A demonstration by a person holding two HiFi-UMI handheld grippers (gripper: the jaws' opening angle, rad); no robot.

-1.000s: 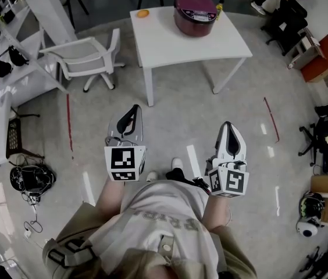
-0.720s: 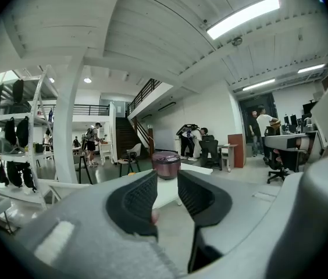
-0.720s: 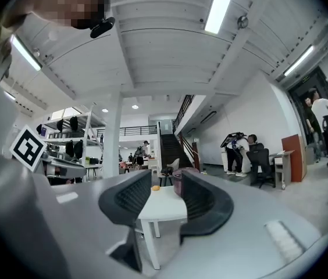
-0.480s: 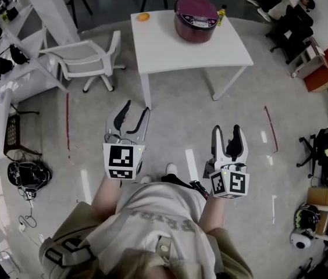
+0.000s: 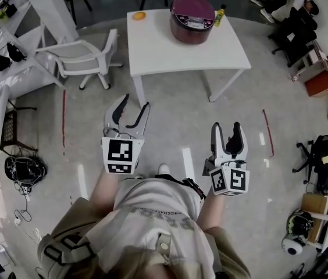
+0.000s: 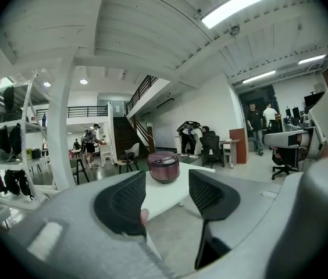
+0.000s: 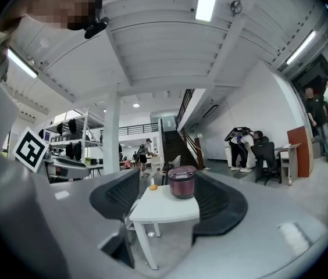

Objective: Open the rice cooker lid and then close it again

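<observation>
**Rice cooker (image 5: 192,18) with lid down, far ahead**

It stands near the far edge of the white table (image 5: 170,57), well apart from the left gripper (image 5: 134,104) and right gripper (image 5: 227,128). The 2 pairs of jaws have just been opening and stand apart, with nothing between them.

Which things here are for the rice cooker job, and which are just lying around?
For the job: rice cooker, shut, on the white table; left tongs and right tongs, jaws just been opening, empty.
Just lying about: small orange thing, yellow bottle, white chair.
</observation>
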